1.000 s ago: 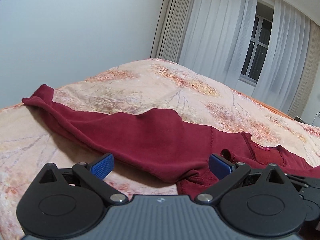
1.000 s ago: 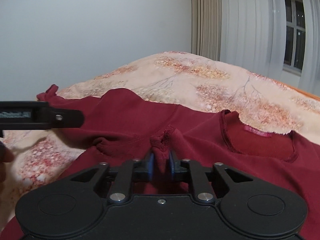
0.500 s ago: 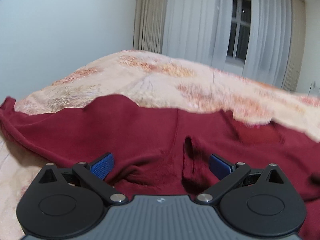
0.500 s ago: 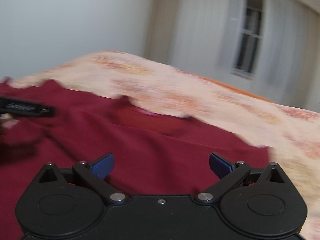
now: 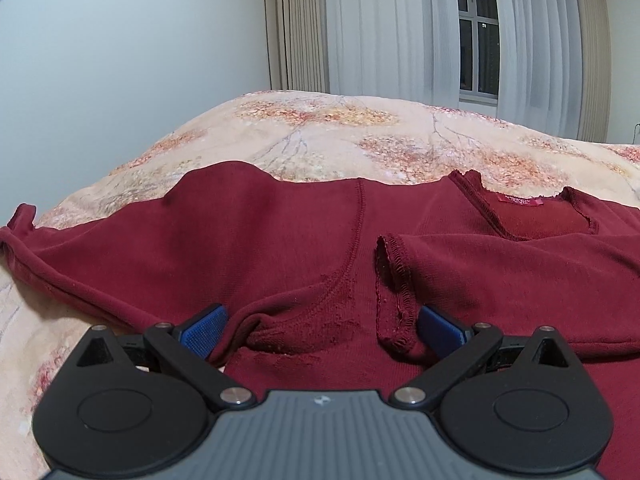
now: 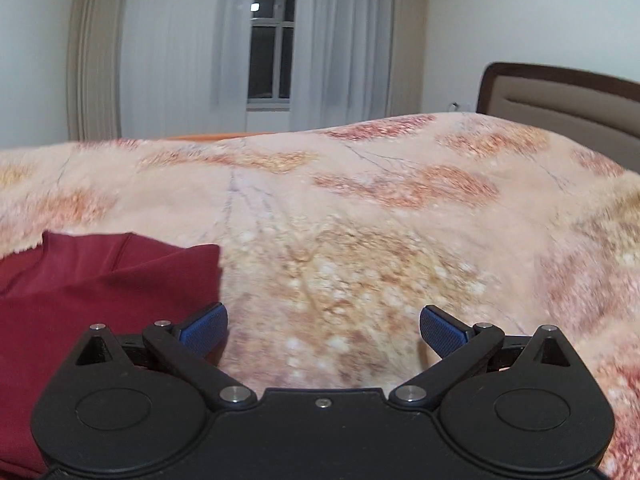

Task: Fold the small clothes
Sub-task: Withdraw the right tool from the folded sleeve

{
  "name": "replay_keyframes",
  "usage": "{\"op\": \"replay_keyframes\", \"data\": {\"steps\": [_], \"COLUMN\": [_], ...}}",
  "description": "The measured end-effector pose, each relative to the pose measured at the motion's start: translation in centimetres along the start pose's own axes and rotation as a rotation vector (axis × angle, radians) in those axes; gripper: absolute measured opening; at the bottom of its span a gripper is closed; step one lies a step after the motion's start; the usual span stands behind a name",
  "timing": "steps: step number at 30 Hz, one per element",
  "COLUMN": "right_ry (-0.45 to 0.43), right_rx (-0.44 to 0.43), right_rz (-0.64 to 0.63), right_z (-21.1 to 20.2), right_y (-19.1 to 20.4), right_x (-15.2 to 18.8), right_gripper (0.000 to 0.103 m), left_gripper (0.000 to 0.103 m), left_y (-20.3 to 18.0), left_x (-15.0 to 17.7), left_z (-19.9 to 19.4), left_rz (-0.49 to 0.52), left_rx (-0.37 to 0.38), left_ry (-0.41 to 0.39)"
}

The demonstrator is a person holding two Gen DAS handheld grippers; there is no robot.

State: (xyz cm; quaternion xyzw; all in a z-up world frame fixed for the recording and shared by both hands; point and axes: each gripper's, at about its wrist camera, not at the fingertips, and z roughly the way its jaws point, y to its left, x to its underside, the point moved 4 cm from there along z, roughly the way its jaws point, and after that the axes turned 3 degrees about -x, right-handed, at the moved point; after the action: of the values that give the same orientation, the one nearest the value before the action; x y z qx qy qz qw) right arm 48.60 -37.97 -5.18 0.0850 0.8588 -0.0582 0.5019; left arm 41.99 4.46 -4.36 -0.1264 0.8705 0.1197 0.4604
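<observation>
One unreadable red neck label (image 5: 519, 200)

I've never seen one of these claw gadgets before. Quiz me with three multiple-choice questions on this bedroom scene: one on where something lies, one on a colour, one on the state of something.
1. Where does the sweater lie?
A. on the floral bedspread
B. on the floor
C. over the headboard

2. What colour are the pads on the left claw?
A. red
B. blue
C. white

3. How is the right claw?
A. shut on the sweater
B. shut on the curtain
C. open, nothing between its pads

Answers:
1. A: the dark red cloth is spread over the patterned cover.
2. B: both pads show blue against the black linkage.
3. C: its pads stand wide apart over bare bedspread, the sweater off to the left.
</observation>
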Motion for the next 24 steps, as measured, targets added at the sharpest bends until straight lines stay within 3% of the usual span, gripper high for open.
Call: {"op": "replay_keyframes", "data": {"steps": [4, 8, 11, 15, 18, 21, 24], "right_ry": [-0.002, -0.058, -0.099, -0.053, -0.084, -0.139, -0.143], "right_rx": [-0.134, -0.268, -0.308, -0.242, -0.166, -0.062, -0.042], "right_rz": [-0.035, -0.141, -0.25, -0.406, -0.436, -0.374, -0.233], "right_z": [-3.6, -8.2, -10.0, -8.3, -7.2, -6.9, -6.6], "right_y": [0.4, 1.8, 3.2, 5.7, 6.2, 4.8, 2.3], "right_x": [1.2, 2.5, 3.3, 4.5, 5.1, 4.7, 4.4], "right_gripper": [0.102, 0.102, 0.102, 0.102, 0.102, 0.102, 0.102], "left_gripper": [0.103, 0.103, 0.103, 0.103, 0.103, 0.103, 0.103], "left_y": [0.0, 0.1, 0.1, 0.1, 0.1, 0.1, 0.1], "left_x": [0.0, 0.0, 0.0, 0.0, 0.0, 0.1, 0.1], "left_z": [0.0, 0.0, 0.0, 0.0, 0.0, 0.0, 0.0], "left_rz": [-0.001, 0.0, 0.0, 0.0, -0.001, -0.001, -0.001], "left_rx": [0.0, 0.0, 0.0, 0.0, 0.001, 0.0, 0.0], "left_ry": [0.0, -0.002, -0.002, -0.002, -0.002, -0.002, -0.003]}}
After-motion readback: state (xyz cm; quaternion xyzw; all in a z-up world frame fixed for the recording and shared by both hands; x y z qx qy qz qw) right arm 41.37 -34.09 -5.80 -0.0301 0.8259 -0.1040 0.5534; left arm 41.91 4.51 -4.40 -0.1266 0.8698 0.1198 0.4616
